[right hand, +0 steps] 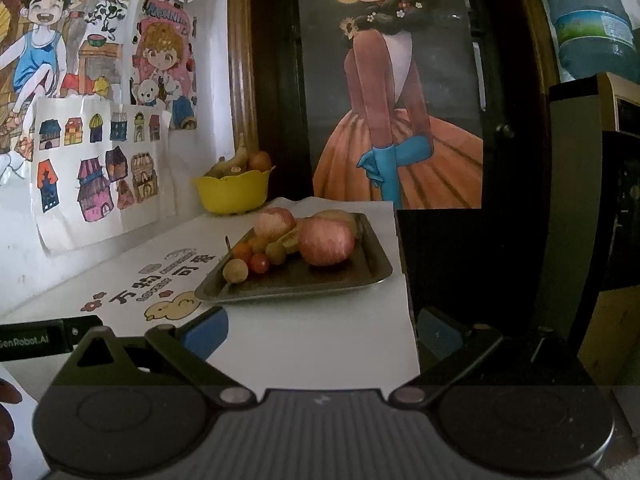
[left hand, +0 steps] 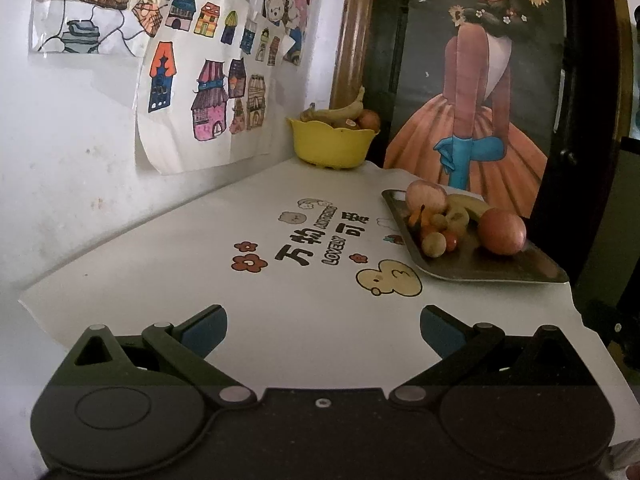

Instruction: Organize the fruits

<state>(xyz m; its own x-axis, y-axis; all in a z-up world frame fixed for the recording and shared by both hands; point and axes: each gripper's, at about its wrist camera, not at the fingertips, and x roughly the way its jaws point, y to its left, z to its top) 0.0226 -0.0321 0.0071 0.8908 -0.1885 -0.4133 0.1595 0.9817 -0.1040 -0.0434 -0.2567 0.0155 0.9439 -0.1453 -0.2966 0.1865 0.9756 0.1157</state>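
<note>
Fruits sit on the metal tray [right hand: 372, 268], ahead of your right hand-held gripper [right hand: 322, 334] and a bit left. Your right one is nearer; your left hand-held gripper [left hand: 323, 330] sees the tray off to its right. Both are wide apart and hold nothing. The tray runs long away from you. I count two red apples [right hand: 326, 242], one banana [left hand: 470, 203], and maybe six small fruits. The yellow bowl [right hand: 234, 192] waits in the corner of the tabletop [right hand: 320, 344].
</note>
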